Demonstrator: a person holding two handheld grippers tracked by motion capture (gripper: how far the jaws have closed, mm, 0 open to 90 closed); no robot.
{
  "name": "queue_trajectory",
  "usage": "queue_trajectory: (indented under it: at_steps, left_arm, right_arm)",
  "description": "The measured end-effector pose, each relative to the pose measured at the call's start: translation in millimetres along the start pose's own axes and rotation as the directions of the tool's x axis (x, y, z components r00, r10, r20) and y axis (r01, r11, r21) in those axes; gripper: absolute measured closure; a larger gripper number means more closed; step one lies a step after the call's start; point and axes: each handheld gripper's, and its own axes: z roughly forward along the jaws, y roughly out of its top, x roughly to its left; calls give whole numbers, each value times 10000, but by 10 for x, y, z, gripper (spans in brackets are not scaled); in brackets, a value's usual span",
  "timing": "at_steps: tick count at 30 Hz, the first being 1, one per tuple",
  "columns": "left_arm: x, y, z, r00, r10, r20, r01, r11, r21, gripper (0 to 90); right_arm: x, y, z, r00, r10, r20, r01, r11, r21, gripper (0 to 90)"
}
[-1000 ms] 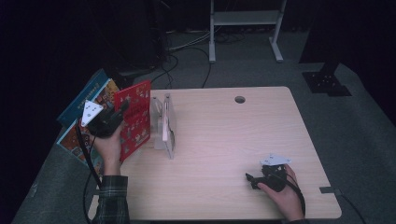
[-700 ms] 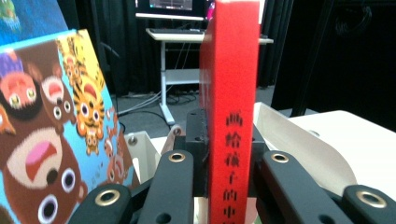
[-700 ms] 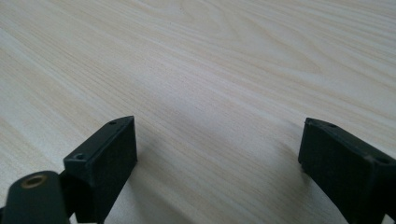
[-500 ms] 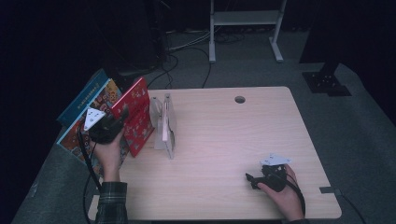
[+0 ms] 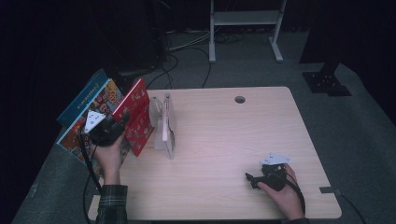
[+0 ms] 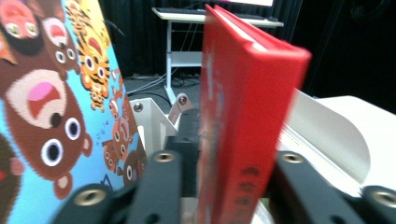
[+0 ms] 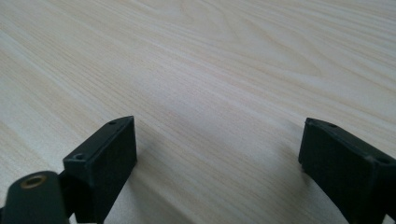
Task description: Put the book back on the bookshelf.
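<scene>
1. The step in hand, as I judge it, is setting the red book (image 5: 138,116) down at the left edge of the worktop (image 5: 224,154), beside the white book rack (image 5: 164,126). The book stands almost upright, leaning against the colourful picture books (image 5: 88,112) that stick out past the worktop's left edge.
2. The left gripper (image 5: 122,122) is at the book's spine. In the left gripper view the red book (image 6: 243,121) stands between the two jaws, which have just been opening; a small gap shows on the left side, so the pinch looks released.
3. The right gripper (image 5: 251,178) rests on the worktop near its front right corner. Its jaws are spread and there is nothing between them, just bare wood (image 7: 210,70).
4. The next move, I think, calls for drawing the left gripper straight back along the spine. A sideways pull could tip the book, because it only leans.
5. The worktop is pale wood with a round cable hole (image 5: 240,99) near the far edge.
6. The room is dark, with grey carpet, loose cables (image 5: 187,46) and a white metal frame (image 5: 245,23) behind.
</scene>
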Motion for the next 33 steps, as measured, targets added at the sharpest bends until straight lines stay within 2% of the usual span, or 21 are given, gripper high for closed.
queue_trajectory:
  at_steps: [2,4,7,10,15,18,22,33]
  left_arm:
    - [-19,24,-55,10000,39,-63,-39,10000,-49,604]
    - [-44,45,-97,9997,219,-84,-218,9997,121,537]
    - [-68,50,-152,9980,476,-410,-470,9988,165,422]
    - [-59,43,-187,9985,288,-463,-279,9994,203,316]
    - [-106,6,-224,9976,390,-573,-372,9988,322,182]
    - [-150,-13,-258,9961,391,-797,-368,9989,306,98]
    - [-211,-54,-306,9942,454,-975,-417,9984,390,29]
    - [-351,-119,-564,9946,463,-931,-441,9987,262,7]
  right_arm:
    - [0,0,0,10000,1,-1,-1,10000,0,105]
    - [-1,1,1,10000,-2,-2,2,10000,0,105]
    - [-3,5,5,10000,-9,-6,9,10000,6,104]
    - [-3,5,5,10000,-12,-6,12,10000,4,104]
    - [-3,5,4,10000,-12,-6,12,10000,5,104]
    - [-4,5,5,10000,-12,-7,12,10000,4,104]
    - [-3,5,5,10000,-11,-6,11,10000,4,103]
    - [-3,5,5,10000,-12,-6,12,10000,3,104]
